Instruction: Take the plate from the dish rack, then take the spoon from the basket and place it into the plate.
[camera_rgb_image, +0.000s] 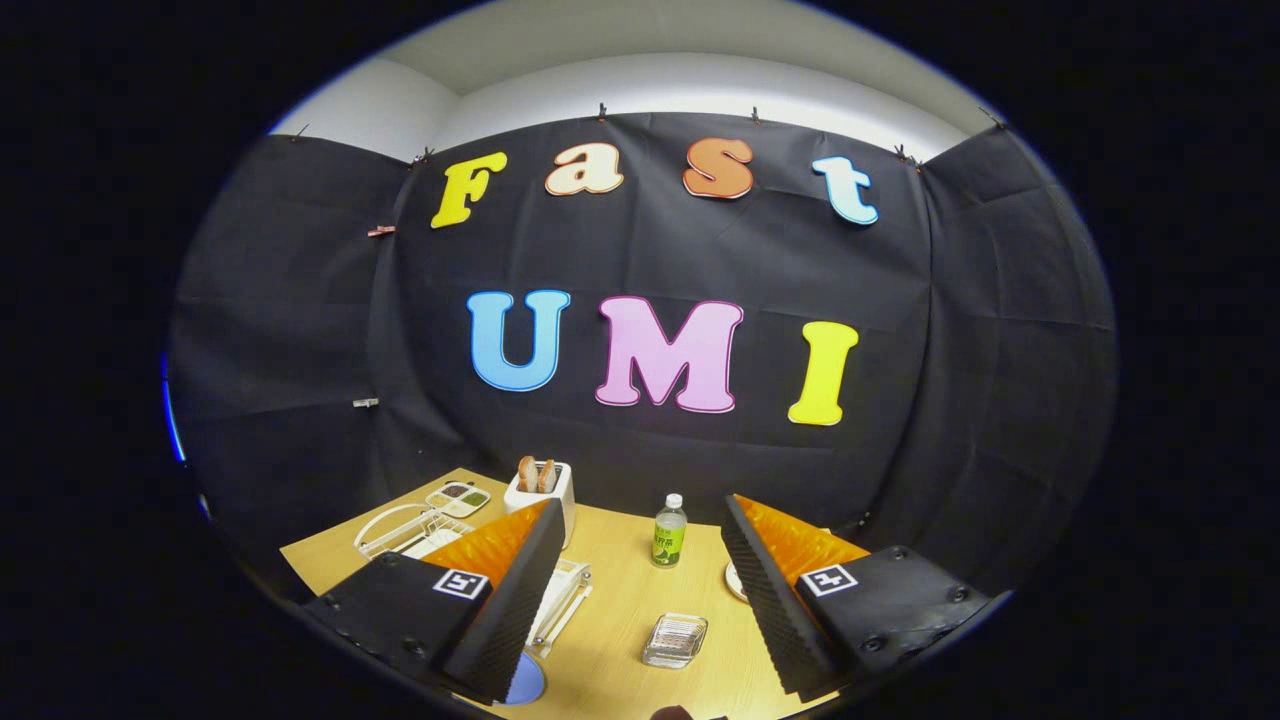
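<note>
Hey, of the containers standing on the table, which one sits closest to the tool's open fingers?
The clear glass dish, lying on the table between the tool's open fingers. The green bottle and white toaster stand farther beyond.

no readable text, bottle (669, 531) label illegible

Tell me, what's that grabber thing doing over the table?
A person is holding the gripper above a wooden table, and its fingers are spread wide open with nothing between them. A small clear glass dish sits just ahead, between the fingers, and a green drink bottle stands beyond it. The white wire dish rack is off to the left, partly behind one finger, with a white toaster holding bread nearby. Nothing has been picked up yet.
</note>
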